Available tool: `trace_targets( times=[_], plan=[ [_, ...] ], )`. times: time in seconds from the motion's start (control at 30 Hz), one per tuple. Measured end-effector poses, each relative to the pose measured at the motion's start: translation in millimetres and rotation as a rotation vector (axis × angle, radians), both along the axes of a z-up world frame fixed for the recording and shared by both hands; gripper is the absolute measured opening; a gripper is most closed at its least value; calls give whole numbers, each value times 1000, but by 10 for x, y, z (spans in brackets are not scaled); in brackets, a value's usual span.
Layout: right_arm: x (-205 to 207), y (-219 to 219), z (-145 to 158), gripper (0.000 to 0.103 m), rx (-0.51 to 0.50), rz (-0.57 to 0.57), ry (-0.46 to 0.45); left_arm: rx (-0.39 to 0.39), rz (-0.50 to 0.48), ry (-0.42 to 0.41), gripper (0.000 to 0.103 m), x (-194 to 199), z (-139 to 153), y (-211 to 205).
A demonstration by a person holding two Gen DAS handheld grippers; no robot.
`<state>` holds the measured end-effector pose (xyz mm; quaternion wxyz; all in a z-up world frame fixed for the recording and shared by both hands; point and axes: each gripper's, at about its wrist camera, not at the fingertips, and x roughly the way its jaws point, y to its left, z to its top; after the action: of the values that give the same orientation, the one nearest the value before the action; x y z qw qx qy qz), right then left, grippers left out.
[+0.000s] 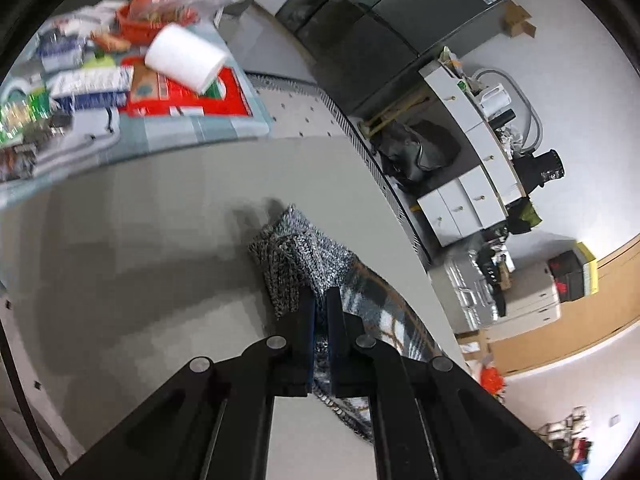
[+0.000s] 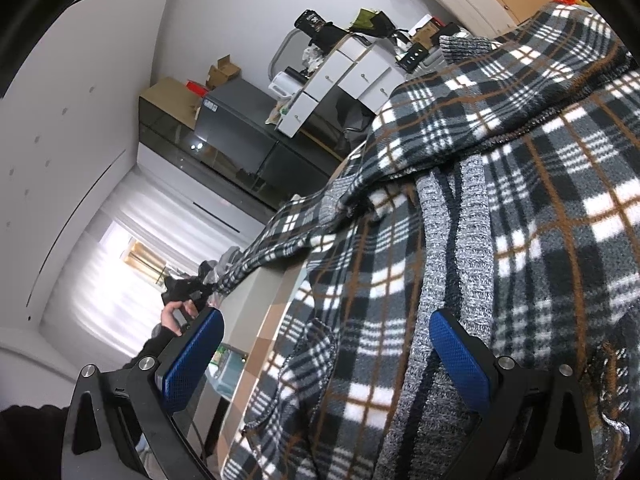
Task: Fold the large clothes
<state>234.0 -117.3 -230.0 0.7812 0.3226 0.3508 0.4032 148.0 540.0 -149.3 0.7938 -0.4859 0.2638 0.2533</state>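
A black, white and brown plaid garment with grey knit trim fills the right wrist view and hangs over the table edge. My right gripper is open in front of it; its blue pads stand wide apart and press on nothing. Far off in that view, a hand holds the left gripper at the stretched sleeve end. In the left wrist view, my left gripper is shut on the grey knit cuff of the garment, just above the pale table.
A white paper roll, red packets and several snack packs lie on a light-blue mat at the table's far side. Beyond the table stand a dark cabinet and white drawers.
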Motion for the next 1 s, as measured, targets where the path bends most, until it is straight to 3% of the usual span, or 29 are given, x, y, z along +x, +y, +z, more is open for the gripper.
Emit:
trace_targets(
  times=[0.1,0.2,0.33,0.43,0.57,0.67,0.7,0.73,0.8,1.0],
  plan=[
    [-5,1,1,103,-7,-1,-2,-32,-17,-2,2,44,-30,-15],
    [0,-3,1,103,-9,-1,-3,-69,-22,-11,23,48,-53,-61],
    [-2,-6,3,103,-7,-1,-2,-72,-30,-46,38,28,6,-132],
    [-2,-8,4,103,-8,0,-2,-56,-24,-13,44,56,56,-162],
    [-2,-4,6,103,-12,-2,-4,30,-56,104,48,223,127,-234],
    [0,-2,4,103,-11,-2,-3,53,-42,152,47,256,126,-232],
    [0,-5,4,103,-11,-3,-4,60,-31,171,42,261,128,-236],
    [1,-2,5,103,-11,-3,-3,72,-21,193,25,262,118,-228],
    [4,-6,3,103,-12,-5,-4,123,15,284,4,233,90,-233],
    [24,-16,1,103,-19,-10,-12,120,29,235,1,71,87,-203]
  ],
)
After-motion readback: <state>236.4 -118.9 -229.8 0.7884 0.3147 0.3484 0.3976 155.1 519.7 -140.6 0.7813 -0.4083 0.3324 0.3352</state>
